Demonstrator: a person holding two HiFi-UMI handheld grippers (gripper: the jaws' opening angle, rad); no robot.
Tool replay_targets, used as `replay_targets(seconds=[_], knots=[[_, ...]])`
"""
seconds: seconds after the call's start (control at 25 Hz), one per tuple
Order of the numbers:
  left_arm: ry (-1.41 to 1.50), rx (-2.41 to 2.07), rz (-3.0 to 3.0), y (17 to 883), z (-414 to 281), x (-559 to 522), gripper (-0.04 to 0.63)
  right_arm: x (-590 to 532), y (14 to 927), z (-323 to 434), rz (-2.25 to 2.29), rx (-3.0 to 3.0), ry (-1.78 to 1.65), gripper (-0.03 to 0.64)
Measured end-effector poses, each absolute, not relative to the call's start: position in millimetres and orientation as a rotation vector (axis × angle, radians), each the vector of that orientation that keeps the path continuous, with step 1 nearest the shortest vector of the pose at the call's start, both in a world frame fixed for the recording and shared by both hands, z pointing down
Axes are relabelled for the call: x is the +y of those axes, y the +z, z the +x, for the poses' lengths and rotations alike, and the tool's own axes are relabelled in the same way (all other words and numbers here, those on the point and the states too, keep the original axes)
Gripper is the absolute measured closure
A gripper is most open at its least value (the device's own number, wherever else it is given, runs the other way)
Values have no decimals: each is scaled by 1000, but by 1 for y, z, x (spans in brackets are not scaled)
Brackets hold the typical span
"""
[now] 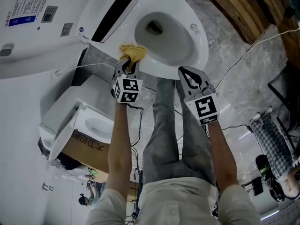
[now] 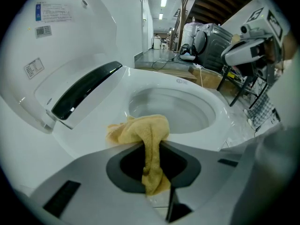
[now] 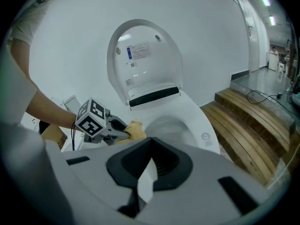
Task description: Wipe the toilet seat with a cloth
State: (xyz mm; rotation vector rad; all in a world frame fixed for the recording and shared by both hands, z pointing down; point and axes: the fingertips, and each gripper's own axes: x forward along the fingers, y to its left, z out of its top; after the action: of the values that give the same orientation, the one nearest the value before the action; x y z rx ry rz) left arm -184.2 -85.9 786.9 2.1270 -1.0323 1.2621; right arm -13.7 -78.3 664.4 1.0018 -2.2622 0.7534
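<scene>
A white toilet stands with its lid (image 1: pixel 42 27) raised and its seat rim (image 1: pixel 197 55) bare. A yellow cloth (image 1: pixel 132 52) lies bunched on the near left part of the rim, beside the bowl opening. My left gripper (image 1: pixel 127 62) is shut on the cloth's tail; in the left gripper view the cloth (image 2: pixel 140 130) hangs down between the jaws of that gripper (image 2: pixel 154 172) while its bunch rests on the seat (image 2: pixel 187 86). My right gripper (image 1: pixel 183 71) hovers shut and empty just below the rim's front edge, right of the left one. From the right gripper (image 3: pixel 145 172) I see the left gripper's marker cube (image 3: pixel 91 117) and the cloth (image 3: pixel 135 129).
A second white toilet (image 1: pixel 89 125) sits on a cardboard box (image 1: pixel 89 146) at lower left. Wooden steps (image 1: pixel 253 8) rise at upper right. A thin cable (image 1: pixel 243 55) crosses the grey floor. The person's legs (image 1: pixel 164 125) stand directly before the bowl. Checked fabric (image 1: pixel 276 139) lies at right.
</scene>
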Motion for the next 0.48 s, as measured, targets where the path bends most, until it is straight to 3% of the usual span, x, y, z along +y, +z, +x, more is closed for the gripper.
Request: replay_targets(seconds=[0.48], knots=[[1200,-968,2115,791,-136,-52,514,-51,684,5,1010,-2216,814,609]])
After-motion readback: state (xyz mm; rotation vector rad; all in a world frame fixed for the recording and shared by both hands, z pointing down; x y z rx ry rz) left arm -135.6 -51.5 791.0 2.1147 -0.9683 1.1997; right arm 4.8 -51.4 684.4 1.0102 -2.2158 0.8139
